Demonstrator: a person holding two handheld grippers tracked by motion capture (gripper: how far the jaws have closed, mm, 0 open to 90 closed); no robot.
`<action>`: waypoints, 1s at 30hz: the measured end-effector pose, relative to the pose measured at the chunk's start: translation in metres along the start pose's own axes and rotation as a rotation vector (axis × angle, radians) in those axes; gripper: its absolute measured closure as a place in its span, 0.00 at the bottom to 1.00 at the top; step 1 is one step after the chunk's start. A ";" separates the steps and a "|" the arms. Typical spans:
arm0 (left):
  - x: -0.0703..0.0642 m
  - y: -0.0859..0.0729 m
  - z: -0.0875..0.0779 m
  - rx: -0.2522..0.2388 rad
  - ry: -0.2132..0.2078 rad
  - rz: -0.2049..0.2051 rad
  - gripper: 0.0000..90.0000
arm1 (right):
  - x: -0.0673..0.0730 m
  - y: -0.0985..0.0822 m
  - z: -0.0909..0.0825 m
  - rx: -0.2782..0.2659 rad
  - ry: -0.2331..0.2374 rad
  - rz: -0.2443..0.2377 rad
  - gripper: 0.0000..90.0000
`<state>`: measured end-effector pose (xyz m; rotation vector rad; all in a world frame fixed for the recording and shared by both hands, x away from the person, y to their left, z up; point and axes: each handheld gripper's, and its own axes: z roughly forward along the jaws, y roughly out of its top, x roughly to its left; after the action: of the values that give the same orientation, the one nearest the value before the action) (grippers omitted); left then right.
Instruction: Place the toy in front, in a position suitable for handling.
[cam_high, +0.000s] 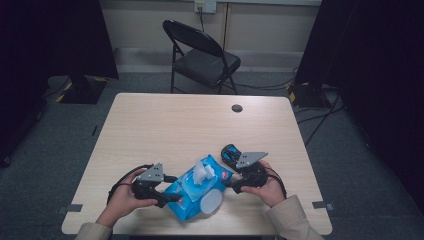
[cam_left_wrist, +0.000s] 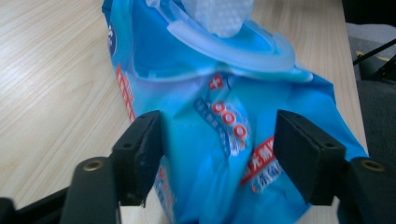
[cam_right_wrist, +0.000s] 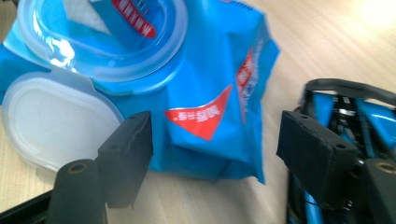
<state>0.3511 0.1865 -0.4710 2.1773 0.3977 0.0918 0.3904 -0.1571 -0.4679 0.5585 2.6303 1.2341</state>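
A blue pack of wet wipes (cam_high: 192, 192) lies near the table's front edge, its clear flip lid (cam_high: 211, 200) swung open and a white wipe (cam_high: 202, 170) sticking up from the opening. My left gripper (cam_high: 172, 197) comes at the pack from the left. In the left gripper view its jaws straddle the pack's (cam_left_wrist: 201, 93) end, left gripper (cam_left_wrist: 217, 154) open, pads not visibly pressing. My right gripper (cam_high: 231, 184) faces the pack's right end. In the right gripper view the pack (cam_right_wrist: 219, 70) and lid (cam_right_wrist: 51, 121) lie just beyond the right gripper (cam_right_wrist: 217, 149), which is open.
A black and blue object (cam_high: 230, 152) rests on the wooden table (cam_high: 175, 120) just beyond my right hand, close to the right jaw (cam_right_wrist: 341, 116). A dark cable hole (cam_high: 237, 108) sits near the far edge. A black folding chair (cam_high: 202, 55) stands behind the table.
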 end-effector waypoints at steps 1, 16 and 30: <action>0.000 0.001 0.002 -0.005 -0.015 0.001 0.38 | 0.001 0.000 0.003 0.012 0.003 -0.006 0.29; -0.001 0.007 0.007 0.040 0.010 -0.011 0.68 | 0.007 0.005 0.021 0.046 0.025 -0.030 0.24; 0.003 0.002 -0.012 0.068 0.032 -0.101 0.90 | 0.006 0.020 0.039 0.006 0.025 -0.030 0.23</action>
<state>0.3524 0.1953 -0.4624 2.2206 0.5349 0.0586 0.4027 -0.1156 -0.4779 0.5060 2.6539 1.2327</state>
